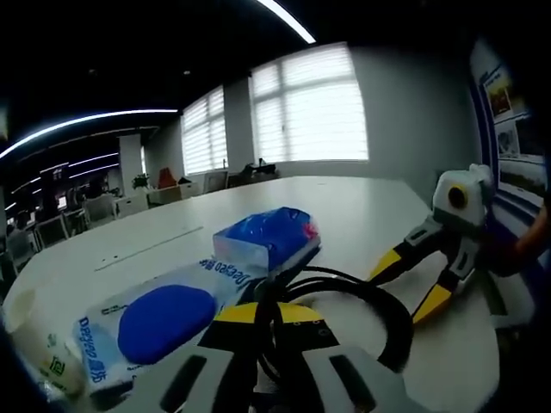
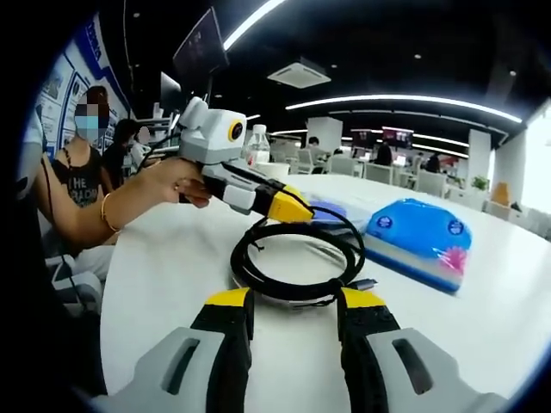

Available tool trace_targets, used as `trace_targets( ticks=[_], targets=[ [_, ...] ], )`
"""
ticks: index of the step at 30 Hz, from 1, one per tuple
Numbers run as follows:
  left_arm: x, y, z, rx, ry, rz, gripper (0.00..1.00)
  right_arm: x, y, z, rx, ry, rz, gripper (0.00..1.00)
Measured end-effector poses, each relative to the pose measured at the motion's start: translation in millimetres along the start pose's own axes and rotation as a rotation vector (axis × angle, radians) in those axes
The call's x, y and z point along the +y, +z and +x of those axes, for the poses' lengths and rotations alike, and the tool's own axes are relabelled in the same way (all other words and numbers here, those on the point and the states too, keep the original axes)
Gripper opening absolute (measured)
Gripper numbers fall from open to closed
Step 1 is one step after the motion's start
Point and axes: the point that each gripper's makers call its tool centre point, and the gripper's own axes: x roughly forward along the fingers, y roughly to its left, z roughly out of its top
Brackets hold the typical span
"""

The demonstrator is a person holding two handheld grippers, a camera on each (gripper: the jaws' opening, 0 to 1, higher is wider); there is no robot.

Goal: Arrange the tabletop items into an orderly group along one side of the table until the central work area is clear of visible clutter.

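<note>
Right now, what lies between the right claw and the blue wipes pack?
In the right gripper view, the coiled black cable lies just ahead of the right claw; bare white table separates the coil from the blue wipes pack beyond it.

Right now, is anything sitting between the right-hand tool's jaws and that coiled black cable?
Nothing visible does. In the right gripper view the black cable lies on the white table directly ahead of the right gripper, whose jaws stand apart with the coil's near edge between their tips. The left gripper hovers at the coil's far side.
</note>
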Motion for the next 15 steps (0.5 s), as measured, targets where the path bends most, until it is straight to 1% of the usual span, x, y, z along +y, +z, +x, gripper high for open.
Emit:
trace_targets(
  ticks=[2, 4, 6, 12, 15],
  targets=[
    [0.3, -1.1, -0.5, -0.001, 0.0, -0.013, 0.06, -1.2, 1.6, -1.5, -0.018, -0.009, -0.009, 0.37],
    [0.2, -0.4, -0.9, -0.006, 0.001, -0.023, 0.07, -2.2, 2.9, -2.1, -0.022, -0.012, -0.007, 0.38],
    [0.8, -1.9, -0.9, 0.003, 0.009, -0.011, 0.08, -3.2, 2.0, -3.1, -0.016, -0.016, -0.003, 0.38],
    [-0.1, -5.4, -1.6, 0.016, 0.015, -0.017, 0.13, -3.7, 2.9, -6.4, -0.027, -0.019, 0.004, 0.38],
    [-2.2, -7.2, -2.2, 0.026, 0.009, -0.006, 0.14, -4.0, 2.9, -7.3, -0.027, -0.021, 0.005, 0.38]
  ],
)
